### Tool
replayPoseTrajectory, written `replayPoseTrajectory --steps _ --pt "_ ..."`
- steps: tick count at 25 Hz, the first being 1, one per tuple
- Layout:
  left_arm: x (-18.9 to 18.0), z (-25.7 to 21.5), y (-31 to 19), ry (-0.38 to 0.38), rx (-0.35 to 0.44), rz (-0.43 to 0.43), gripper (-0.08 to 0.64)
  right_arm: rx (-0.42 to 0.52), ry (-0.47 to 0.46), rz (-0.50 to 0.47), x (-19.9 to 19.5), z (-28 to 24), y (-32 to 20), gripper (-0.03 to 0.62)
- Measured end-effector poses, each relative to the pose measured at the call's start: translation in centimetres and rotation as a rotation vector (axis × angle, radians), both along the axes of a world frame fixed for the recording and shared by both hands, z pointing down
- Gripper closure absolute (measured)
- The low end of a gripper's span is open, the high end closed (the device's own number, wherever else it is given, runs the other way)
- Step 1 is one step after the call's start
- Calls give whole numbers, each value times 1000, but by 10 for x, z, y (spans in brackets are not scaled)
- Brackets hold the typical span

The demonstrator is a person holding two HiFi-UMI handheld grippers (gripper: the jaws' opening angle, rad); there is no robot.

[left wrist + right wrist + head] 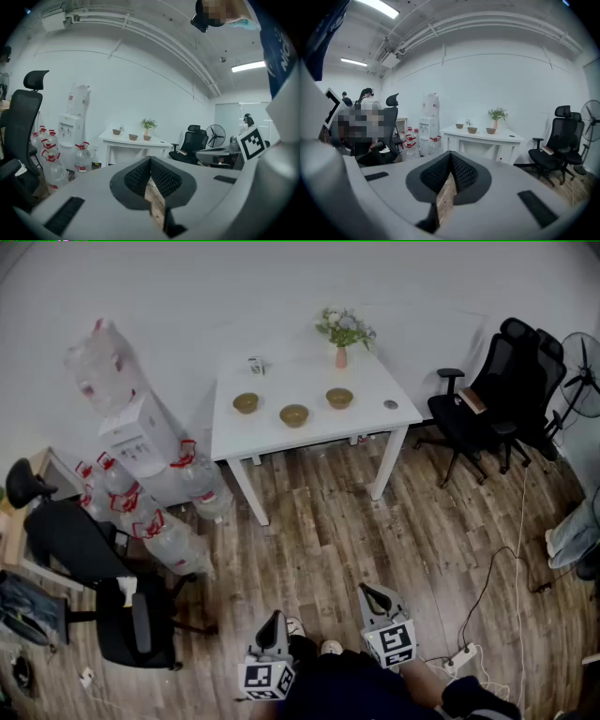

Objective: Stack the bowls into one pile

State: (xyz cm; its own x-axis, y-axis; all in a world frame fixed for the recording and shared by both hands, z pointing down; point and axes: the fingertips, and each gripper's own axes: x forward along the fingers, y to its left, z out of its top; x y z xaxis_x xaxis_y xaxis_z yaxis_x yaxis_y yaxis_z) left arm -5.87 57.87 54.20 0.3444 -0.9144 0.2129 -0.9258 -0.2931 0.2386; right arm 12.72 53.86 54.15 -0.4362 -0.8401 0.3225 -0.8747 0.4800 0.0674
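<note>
Three brown bowls stand apart in a row on the white table [366, 418]: left bowl [246, 402], middle bowl [293, 414], right bowl [339, 397]. The same row shows small and far off in the left gripper view, bowls [133, 137], and in the right gripper view, bowls [472, 130]. Both grippers are held low near my body, well short of the table. My left gripper [275, 622] has its jaws together at the tips with nothing between them. My right gripper [372, 592] is shut and empty too.
A small pink vase with flowers [342, 338] and a little cup [256, 365] stand at the table's back. Water bottles and a dispenser [141, 442] crowd its left. Black office chairs [487, 399] and a fan sit to the right, another chair [103, 568] at front left. Cables [502, 587] trail on the wooden floor.
</note>
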Motion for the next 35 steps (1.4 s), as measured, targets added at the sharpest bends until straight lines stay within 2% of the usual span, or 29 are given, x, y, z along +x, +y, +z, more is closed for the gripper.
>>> replayPoseTrajectory --steps 11,18,26,35 --pt "-16 -7 -21 -16 24 -19 543 -2 -1 78 12 -1 -8 571" --pt "-35 -9 -46 -5 39 -4 543 53 -33 146 14 -9 -32 571" --pt "-55 -24 -96 14 80 56 542 71 -16 193 -11 -24 -69 569" --pt "-98 -18 -140 4 89 100 543 118 -22 238 -53 -29 -103 570"
